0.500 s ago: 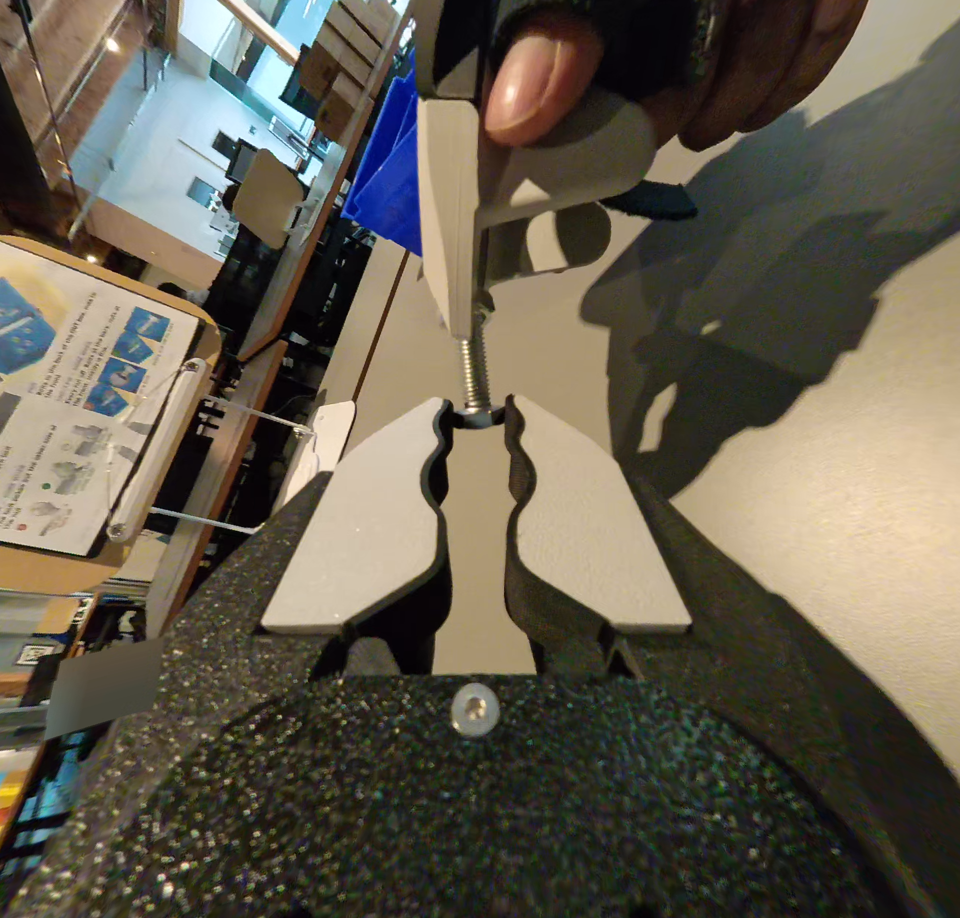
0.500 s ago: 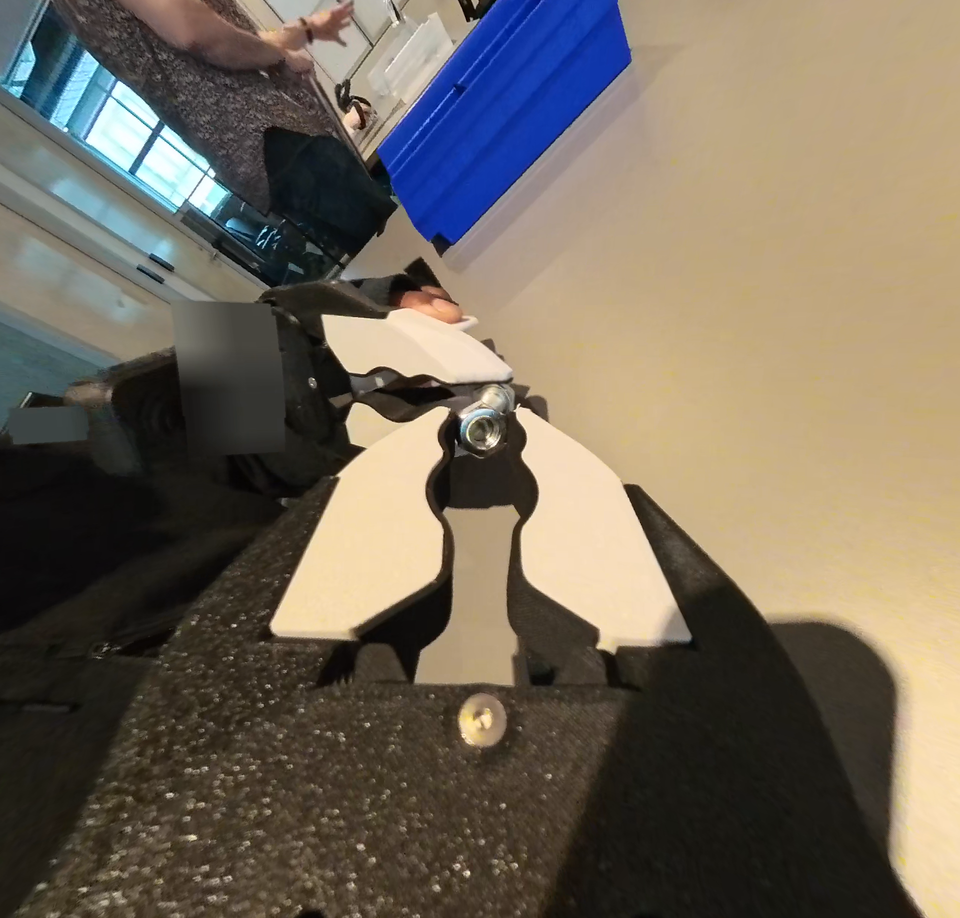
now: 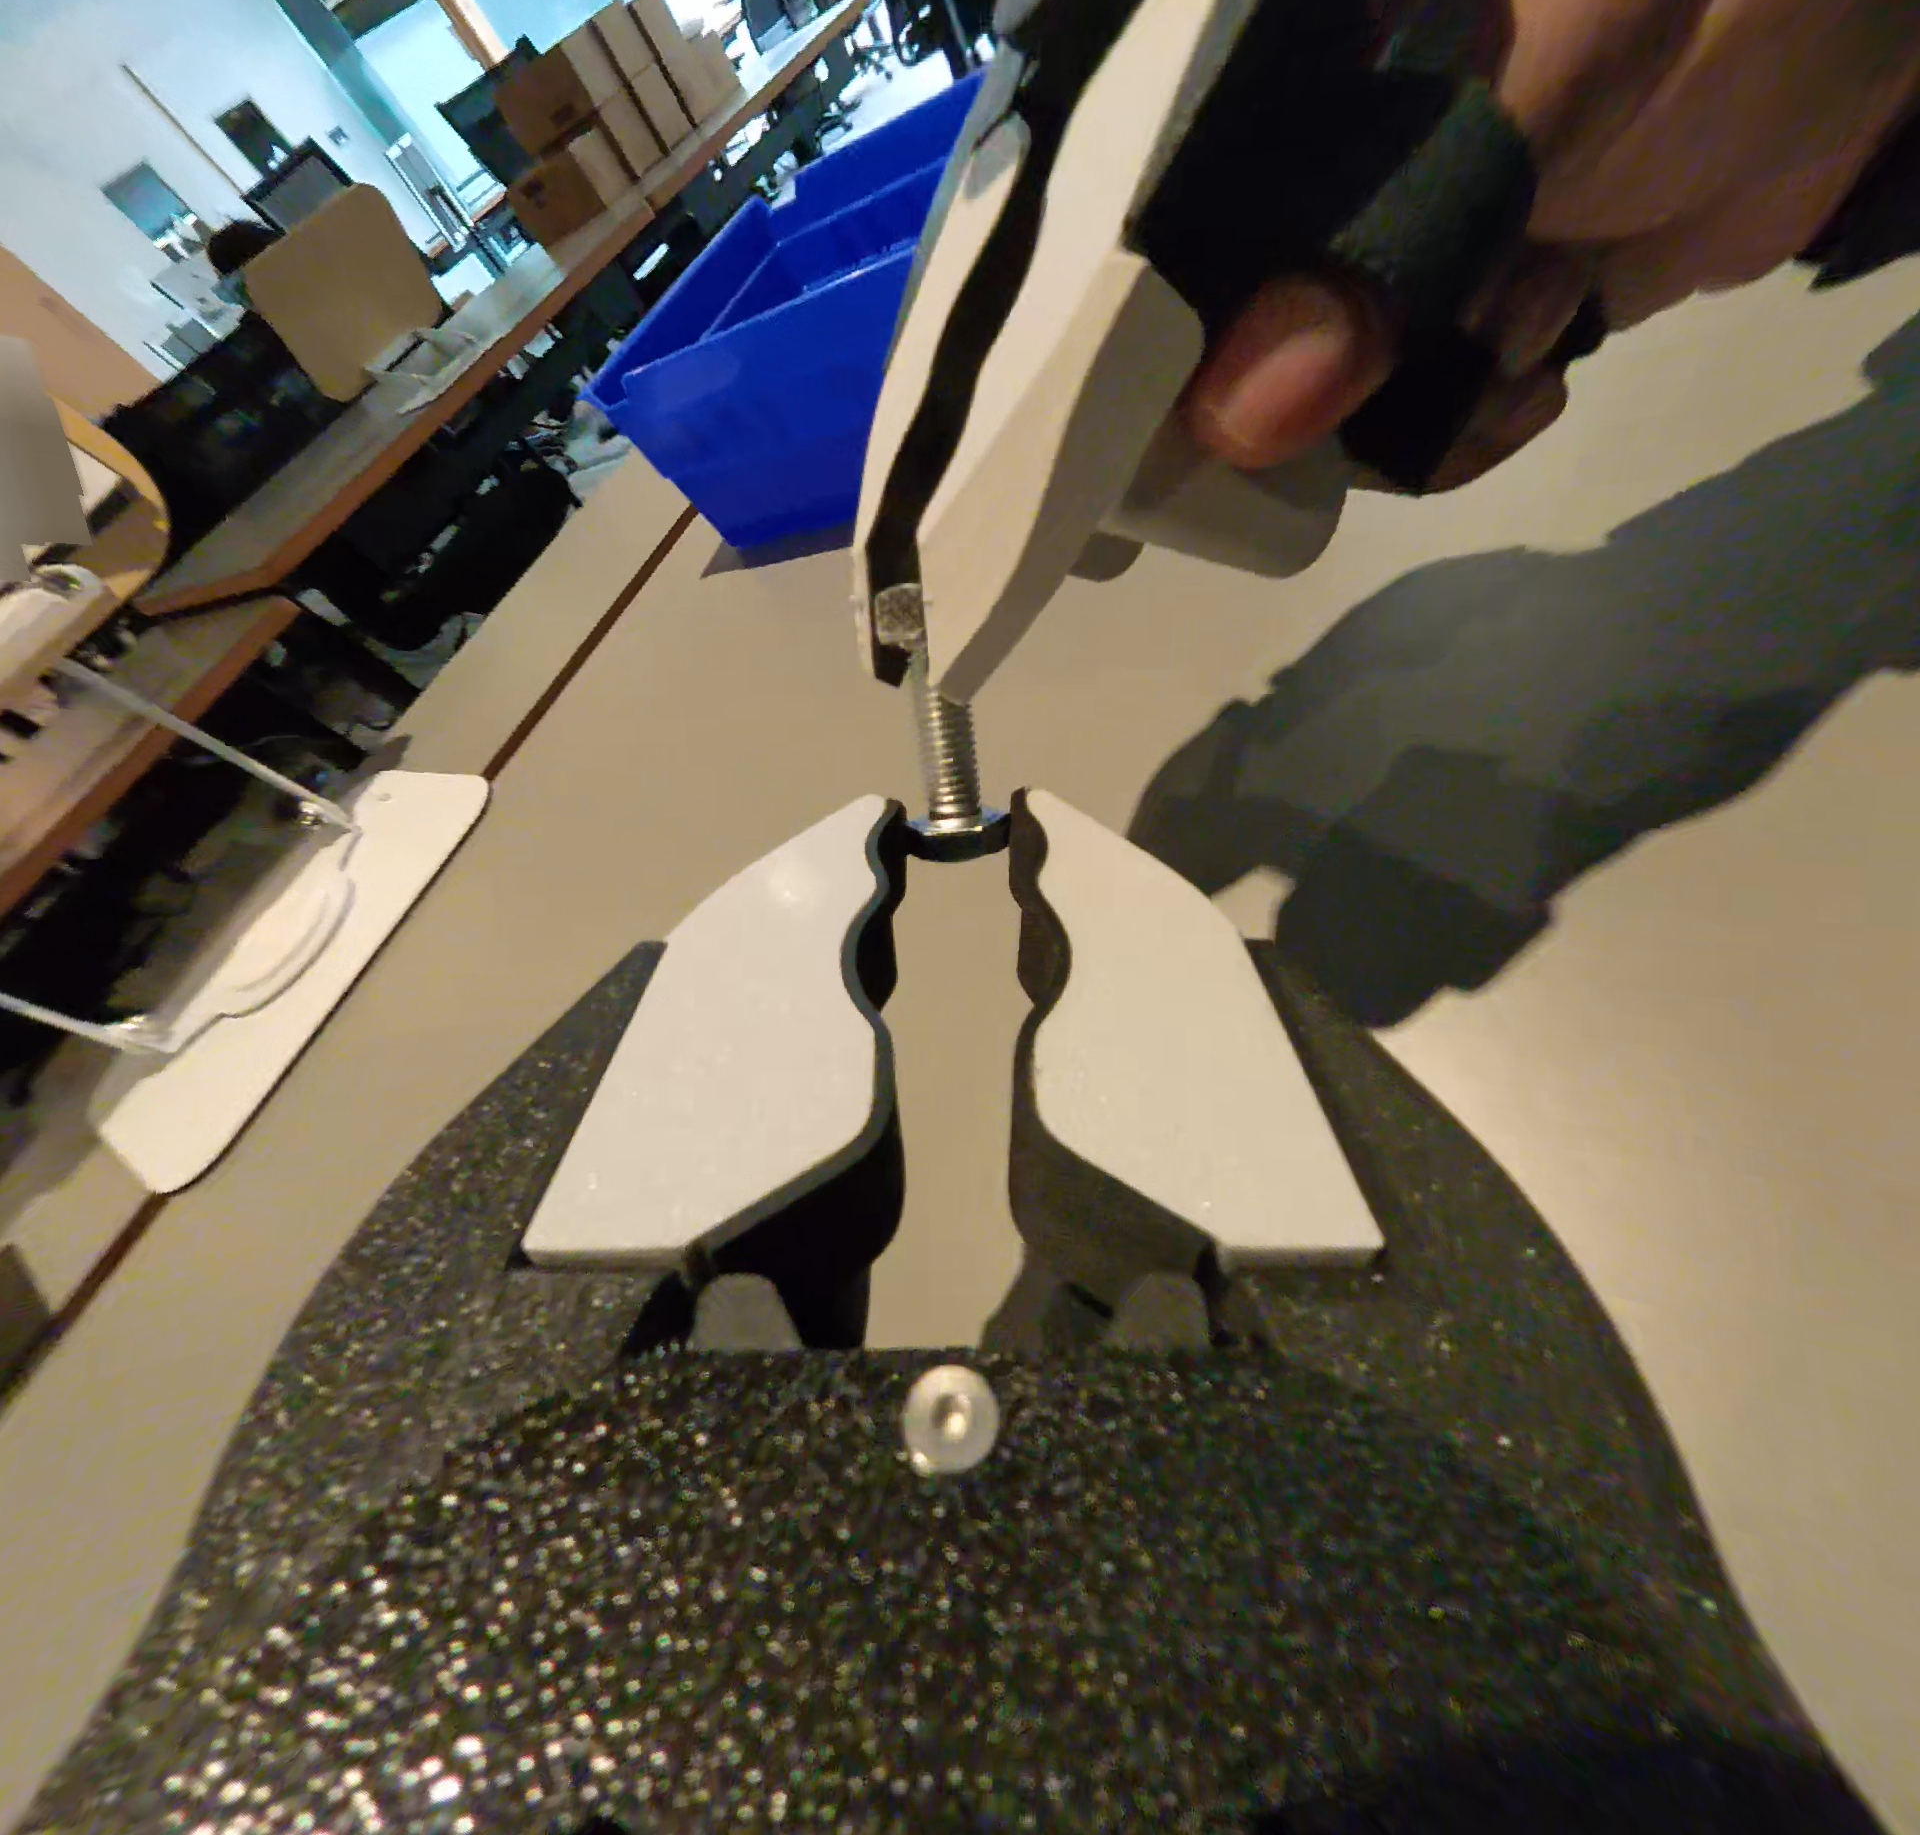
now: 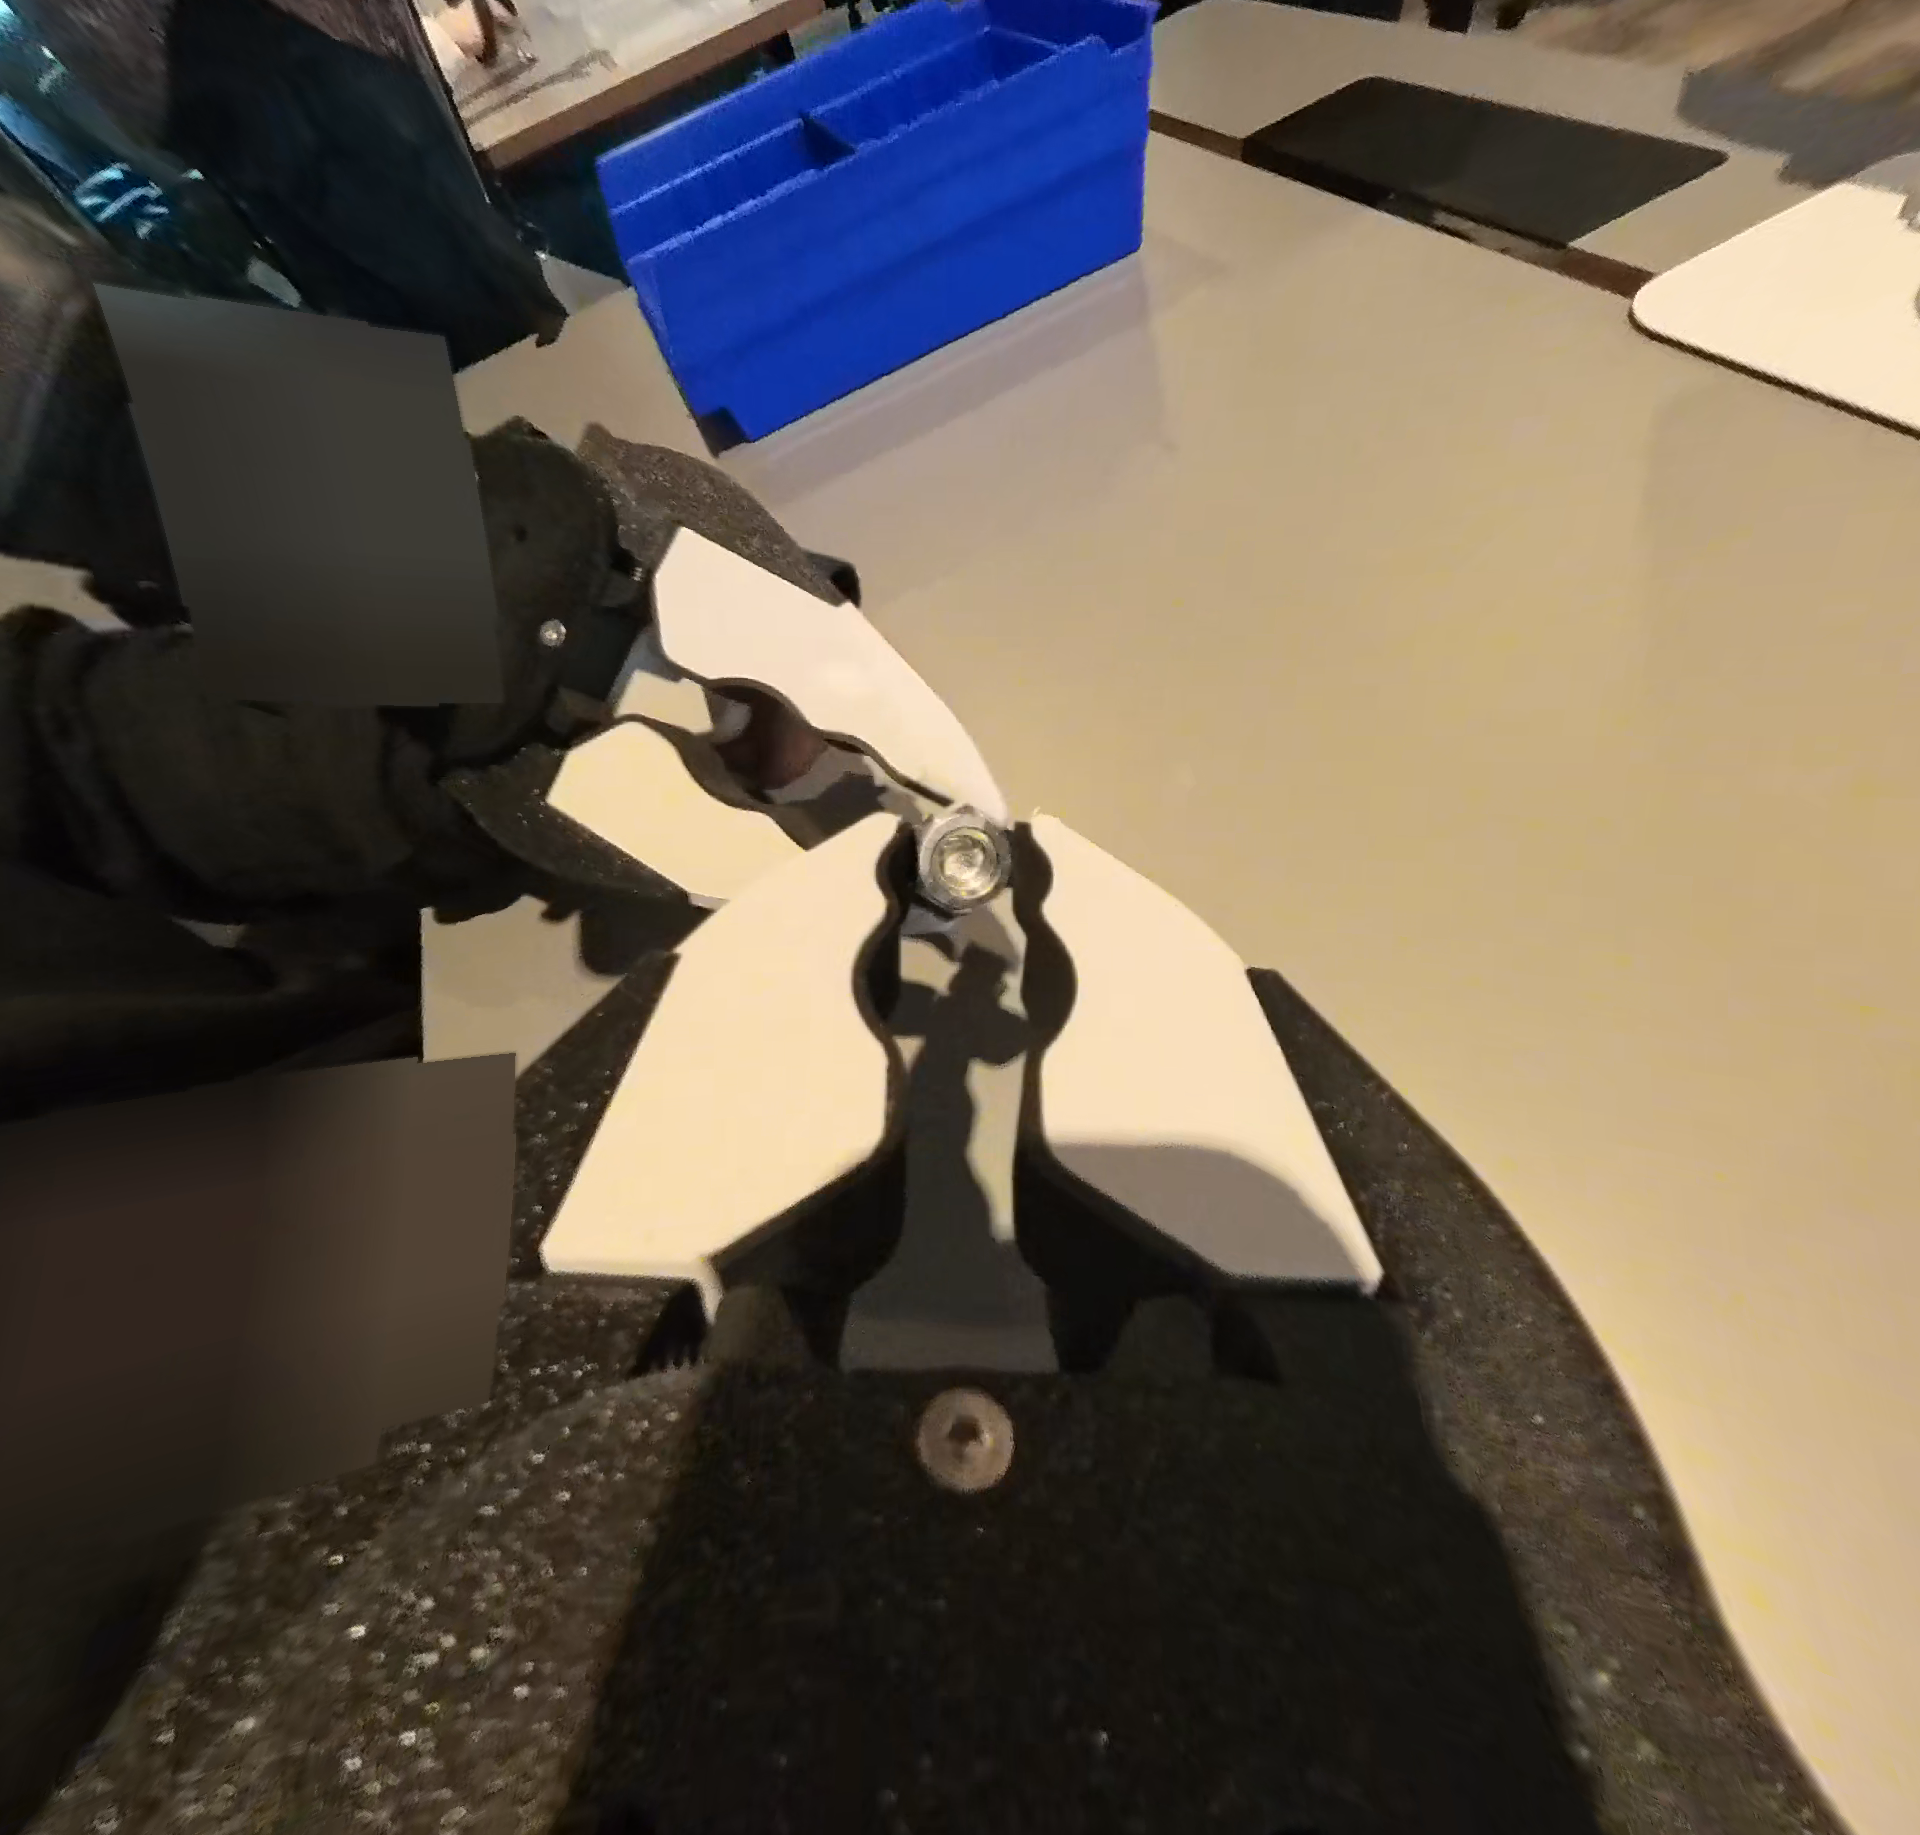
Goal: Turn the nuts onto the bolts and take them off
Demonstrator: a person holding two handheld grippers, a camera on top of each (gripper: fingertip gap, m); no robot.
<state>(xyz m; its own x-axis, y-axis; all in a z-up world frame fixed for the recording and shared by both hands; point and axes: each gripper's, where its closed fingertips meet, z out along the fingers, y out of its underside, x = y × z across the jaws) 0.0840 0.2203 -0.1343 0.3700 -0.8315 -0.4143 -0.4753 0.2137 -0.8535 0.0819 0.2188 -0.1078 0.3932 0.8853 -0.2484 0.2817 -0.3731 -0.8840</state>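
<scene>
The left gripper [image 3: 954,829] is closed on the head of the bolt [image 3: 943,762], held above the table [image 4: 1455,746]. From there the threaded shank runs to the right gripper [image 4: 961,855], whose fingers are pinched on the nut [image 4: 962,866] at the shank's far end. The step in hand is judged to be turning the nut on the thread; whether on or off cannot be told. Next, a fresh twist about the bolt's axis is called for, with both grips kept firm.

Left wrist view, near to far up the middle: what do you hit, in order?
left claw → bolt → right claw gripping the nut → blue bin → cardboard boxes
</scene>
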